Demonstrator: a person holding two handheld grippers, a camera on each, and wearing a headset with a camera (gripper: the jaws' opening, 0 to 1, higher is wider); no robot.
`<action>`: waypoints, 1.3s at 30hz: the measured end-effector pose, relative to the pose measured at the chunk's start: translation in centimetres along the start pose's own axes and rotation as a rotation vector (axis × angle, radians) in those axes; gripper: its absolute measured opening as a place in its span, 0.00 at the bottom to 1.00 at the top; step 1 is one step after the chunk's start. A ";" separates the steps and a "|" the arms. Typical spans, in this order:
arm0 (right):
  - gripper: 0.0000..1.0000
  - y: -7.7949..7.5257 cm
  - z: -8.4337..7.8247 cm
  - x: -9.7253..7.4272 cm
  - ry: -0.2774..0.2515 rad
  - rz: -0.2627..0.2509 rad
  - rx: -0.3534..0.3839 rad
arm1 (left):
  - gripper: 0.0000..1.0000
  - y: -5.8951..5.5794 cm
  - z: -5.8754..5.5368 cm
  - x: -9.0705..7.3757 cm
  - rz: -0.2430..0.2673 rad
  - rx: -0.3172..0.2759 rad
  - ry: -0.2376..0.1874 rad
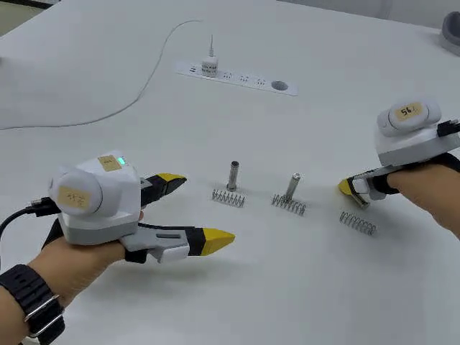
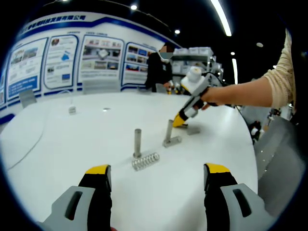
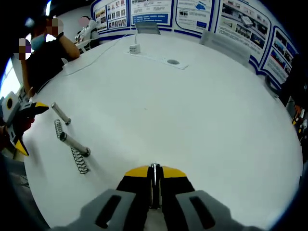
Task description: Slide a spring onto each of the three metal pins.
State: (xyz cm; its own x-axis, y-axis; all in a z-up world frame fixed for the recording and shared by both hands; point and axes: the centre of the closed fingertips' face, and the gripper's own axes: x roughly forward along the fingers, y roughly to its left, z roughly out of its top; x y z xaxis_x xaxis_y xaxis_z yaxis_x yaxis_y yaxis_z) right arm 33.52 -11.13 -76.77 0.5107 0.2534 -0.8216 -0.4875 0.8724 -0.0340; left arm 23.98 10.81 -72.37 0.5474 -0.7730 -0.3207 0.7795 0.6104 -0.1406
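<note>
Two metal pins stand upright on the white table, one left of the other. A spring lies in front of the left pin, a second spring in front of the other, and a third spring further right. My left gripper is open with nothing between its jaws, just left of the pins; the left gripper view has the nearest pin and a spring ahead of it. My right gripper hovers above the third spring, shut on a thin metal pin.
A white power strip with a plugged-in adapter lies at the back, its cable curving left. A grey object sits at the far right corner. People stand beyond the table.
</note>
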 end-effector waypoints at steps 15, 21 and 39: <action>0.09 0.7 1.2 -3.1 -0.084 -0.003 0.002 | 0.80 0.0 0.4 -0.2 0.006 0.005 -0.004; 0.09 1.0 0.8 -4.4 -0.113 -0.011 -0.007 | 0.80 -0.4 0.7 -0.1 -0.001 0.014 -0.007; 0.09 1.1 -0.2 -6.0 -0.180 -0.024 0.015 | 0.80 -0.8 1.3 -0.1 -0.003 0.029 -0.016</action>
State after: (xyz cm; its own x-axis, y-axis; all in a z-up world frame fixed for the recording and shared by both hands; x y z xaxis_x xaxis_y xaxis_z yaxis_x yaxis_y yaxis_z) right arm 29.74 -11.85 -71.99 0.6412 0.3023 -0.7053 -0.4640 0.8848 -0.0426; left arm 23.69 10.20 -70.98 0.5496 -0.7777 -0.3052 0.7897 0.6028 -0.1139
